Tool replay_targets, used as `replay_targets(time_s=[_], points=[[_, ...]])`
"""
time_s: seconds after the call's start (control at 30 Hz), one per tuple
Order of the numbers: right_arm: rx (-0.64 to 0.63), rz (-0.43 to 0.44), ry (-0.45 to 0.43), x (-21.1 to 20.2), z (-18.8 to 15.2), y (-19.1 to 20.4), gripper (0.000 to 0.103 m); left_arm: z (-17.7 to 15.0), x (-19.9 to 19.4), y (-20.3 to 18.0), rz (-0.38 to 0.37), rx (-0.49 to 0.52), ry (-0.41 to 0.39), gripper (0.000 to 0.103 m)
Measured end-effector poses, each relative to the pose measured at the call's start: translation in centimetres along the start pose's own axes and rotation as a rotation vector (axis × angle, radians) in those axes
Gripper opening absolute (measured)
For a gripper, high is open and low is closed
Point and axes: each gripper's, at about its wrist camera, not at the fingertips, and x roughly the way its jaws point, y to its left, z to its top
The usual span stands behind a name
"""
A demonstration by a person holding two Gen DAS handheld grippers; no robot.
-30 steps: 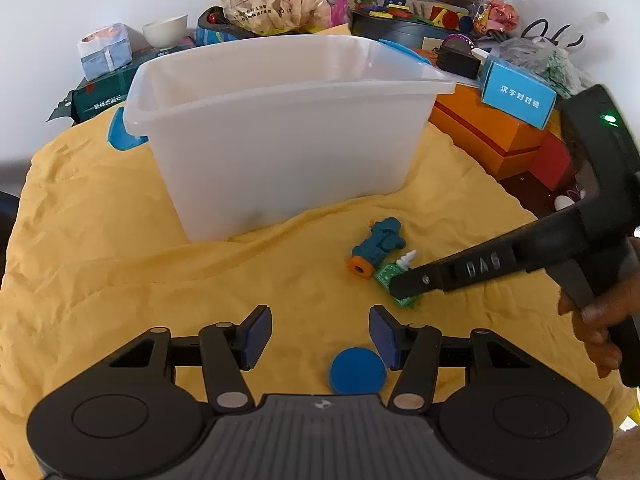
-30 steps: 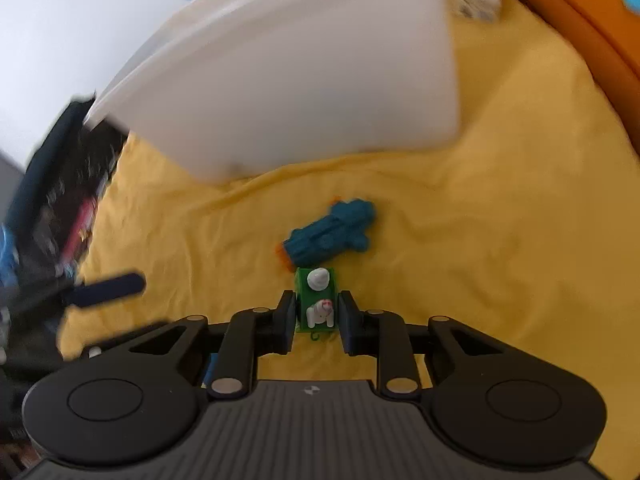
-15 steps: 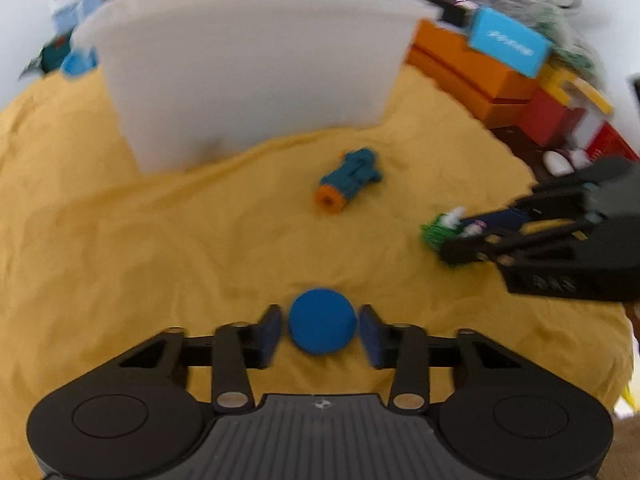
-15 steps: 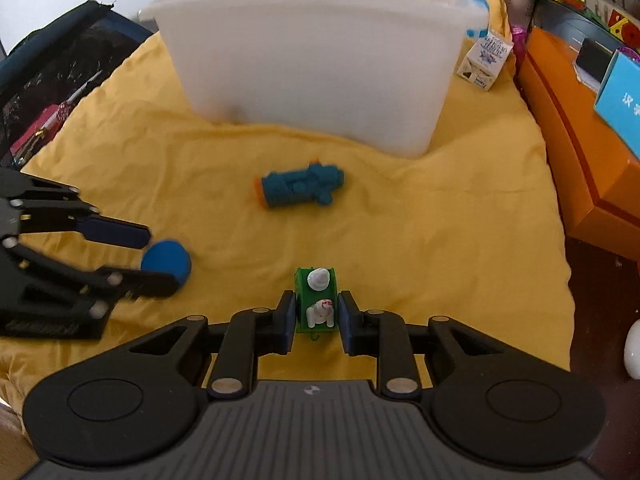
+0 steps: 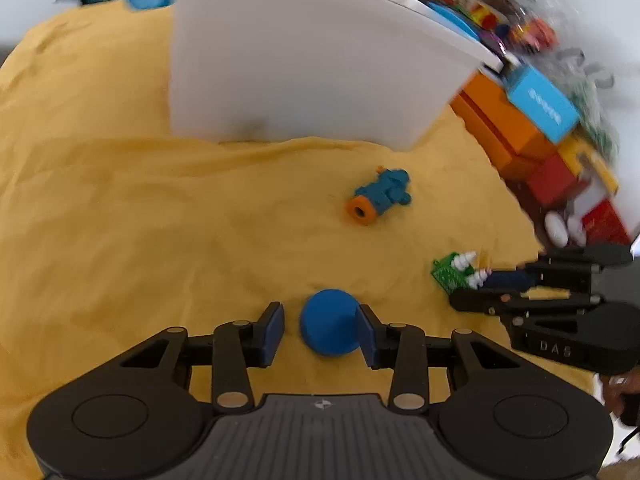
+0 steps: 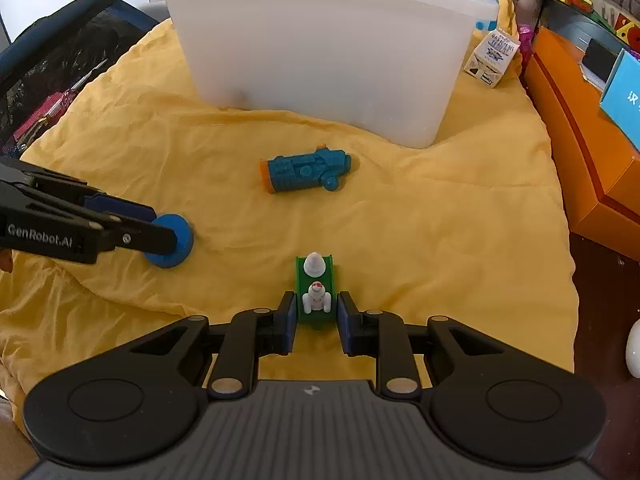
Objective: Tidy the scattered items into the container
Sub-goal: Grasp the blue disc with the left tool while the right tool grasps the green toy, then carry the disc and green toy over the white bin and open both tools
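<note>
On the yellow cloth (image 6: 420,216) before the white container (image 6: 328,52), the left gripper (image 5: 322,326) brackets the blue disc (image 5: 330,326), jaws unclosed, while the right gripper (image 6: 317,312) clamps the green toy (image 6: 316,288), next needing lifting binward.

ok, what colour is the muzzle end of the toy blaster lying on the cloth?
Orange, on the teal plastic toy blaster; clearest in the left wrist view.
</note>
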Motion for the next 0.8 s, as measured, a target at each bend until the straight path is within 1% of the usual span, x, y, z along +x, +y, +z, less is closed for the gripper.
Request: replay_targets(time_s=[0.03, 0.07, 0.1, 0.13, 0.2, 0.27, 0.3, 0.37, 0.4, 0.5, 0.57, 0.6, 0.8], points=[[0.0, 0.0, -0.001, 0.0, 0.0, 0.0, 0.024, 0.1, 0.1, -0.4, 0.006, 0.025, 0.001, 0.042], [0.001, -0.001, -0.003, 0.0, 0.0, 0.0, 0.024, 0.1, 0.2, -0.9, 0.002, 0.047, 0.002, 0.034], [0.002, -0.001, -0.006, 0.0, -0.1, 0.0, 0.024, 0.1, 0.2, -1.4, 0.003, 0.069, 0.001, 0.032], [0.002, -0.001, -0.008, 0.0, -0.1, 0.0, 0.024, 0.1, 0.2, -2.0, 0.012, 0.101, -0.002, 0.03], [0.002, -0.001, -0.011, 0.0, -0.1, -0.1, 0.024, 0.2, -0.2, -3.2, 0.041, 0.162, -0.022, 0.022], [0.003, -0.001, -0.013, 0.0, -0.1, -0.1, 0.024, 0.2, -0.7, -4.2, 0.064, 0.228, -0.042, 0.018], [0.004, -0.001, -0.013, 0.0, -0.2, -0.1, 0.024, 0.2, -0.9, -4.7, 0.062, 0.253, -0.047, 0.016], [0.003, -0.003, -0.014, 0.0, -0.1, 0.0, 0.024, 0.1, -0.9, -5.4, 0.035, 0.278, -0.032, 0.014], [0.002, -0.004, -0.014, 0.0, -0.1, 0.0, 0.024, -0.1, -0.8, -5.8, 0.032, 0.293, -0.026, 0.014], [-0.002, -0.003, -0.015, 0.0, -0.1, -0.1, 0.024, -0.8, -0.2, -6.8, 0.071, 0.346, -0.024, 0.014], [-0.001, -0.002, -0.015, 0.1, -0.1, -0.1, 0.024, -0.8, 0.2, -6.7, 0.079, 0.338, -0.026, 0.013], [-0.001, -0.002, -0.016, 0.0, -0.1, -0.2, 0.024, -0.7, 0.2, -6.6, 0.081, 0.333, -0.034, 0.011], [-0.01, -0.001, -0.038, 0.2, 0.1, -0.2, 0.026, -0.7, 0.2, -6.8, 0.082, 0.354, -0.039, 0.011]])
